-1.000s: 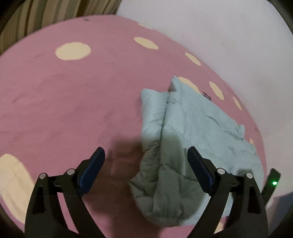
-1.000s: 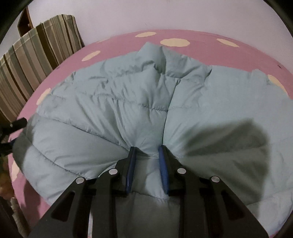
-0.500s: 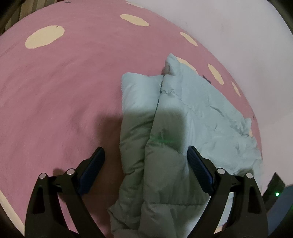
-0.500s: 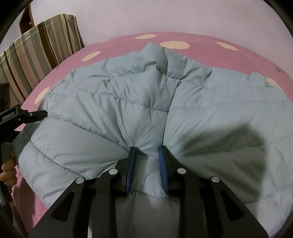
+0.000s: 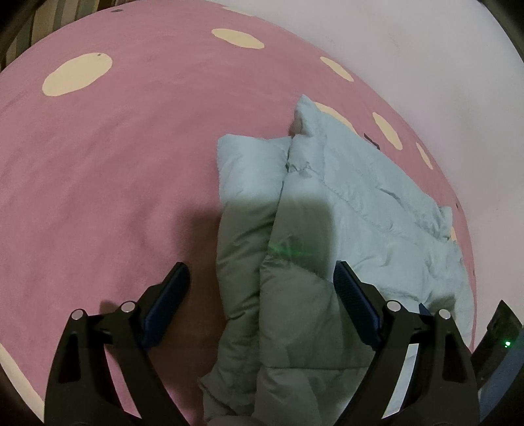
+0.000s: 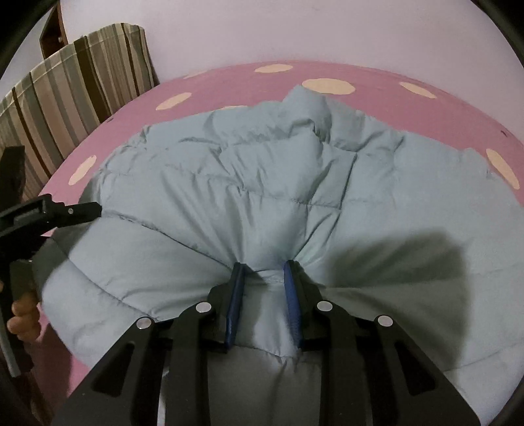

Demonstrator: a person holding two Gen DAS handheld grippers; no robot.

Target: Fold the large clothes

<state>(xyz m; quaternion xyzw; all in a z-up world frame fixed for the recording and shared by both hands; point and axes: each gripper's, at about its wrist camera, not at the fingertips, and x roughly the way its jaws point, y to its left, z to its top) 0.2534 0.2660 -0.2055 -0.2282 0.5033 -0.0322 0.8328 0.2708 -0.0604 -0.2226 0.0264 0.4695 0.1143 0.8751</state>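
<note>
A pale blue quilted jacket [image 5: 360, 203] lies on a pink bed cover [image 5: 114, 164] with cream dots. My left gripper [image 5: 260, 268] hovers over the jacket's rolled left edge. Its jaws stand wide and are closing, with the thick fold between them and neither pad pressing on it. My right gripper [image 6: 263, 267] is shut on a pinched bunch of the jacket [image 6: 294, 183] near its front hem. One of the left gripper's fingers [image 6: 82, 209] reaches the jacket's left edge in the right wrist view, with a person's hand [image 6: 23, 314] below it.
A striped pillow [image 6: 65, 91] leans at the bed's far left against a pale wall [image 6: 294, 29]. The pink cover spreads wide to the left of the jacket. A dark device with a green light [image 5: 504, 337] shows at the lower right of the left wrist view.
My left gripper came forward and down over the jacket's rolled edge, then held still. It entered the right wrist view at the left. The right gripper kept its grip.
</note>
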